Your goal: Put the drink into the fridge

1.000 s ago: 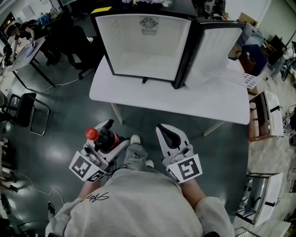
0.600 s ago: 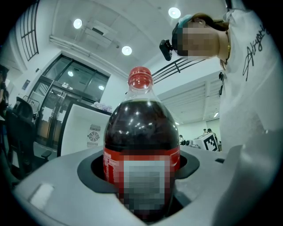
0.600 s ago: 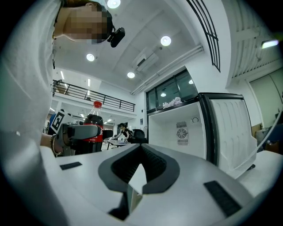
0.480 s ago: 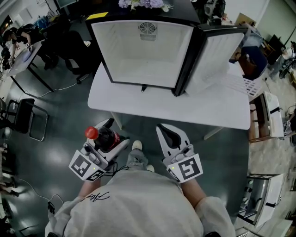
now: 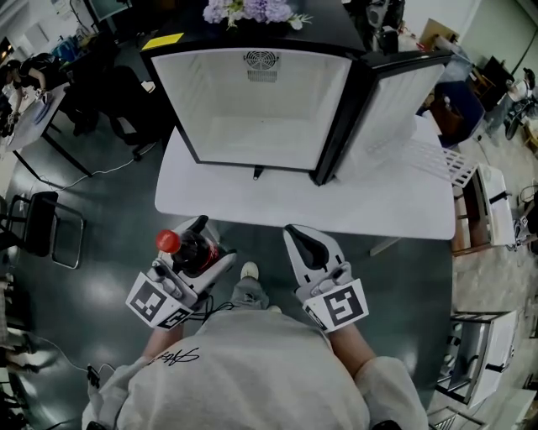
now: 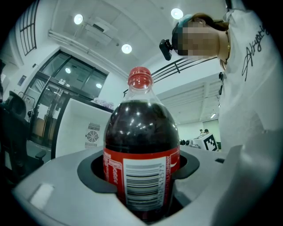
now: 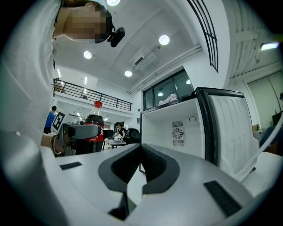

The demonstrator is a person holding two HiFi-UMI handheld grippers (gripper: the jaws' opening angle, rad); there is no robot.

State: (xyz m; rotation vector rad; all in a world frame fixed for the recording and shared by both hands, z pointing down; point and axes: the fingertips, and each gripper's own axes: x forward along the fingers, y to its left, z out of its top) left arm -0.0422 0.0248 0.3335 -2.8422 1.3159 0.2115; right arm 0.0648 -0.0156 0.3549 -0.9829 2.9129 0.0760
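Observation:
A dark cola bottle [image 5: 192, 250] with a red cap and red label stands upright between the jaws of my left gripper [image 5: 202, 243], which is shut on it. In the left gripper view the bottle [image 6: 141, 154] fills the middle, with my left gripper [image 6: 143, 176] clamped round its label. My right gripper [image 5: 309, 245] is shut and holds nothing; its jaws [image 7: 140, 165] meet tip to tip. The small fridge [image 5: 252, 101] stands on the white table [image 5: 303, 197] ahead, its door [image 5: 395, 105] swung open to the right and its white inside bare. Both grippers hang in front of the table, short of its near edge.
A black chair [image 5: 42, 227] stands at the left, a desk with a seated person [image 5: 25, 80] at the far left. Flowers [image 5: 252, 10] sit behind the fridge. White shelving units [image 5: 487, 210] line the right side. A person's shoes [image 5: 248, 273] show on the dark floor.
The view has moved forward a little: the table and fridge sit lower and nearer in the head view. Both grippers keep their places and their grip.

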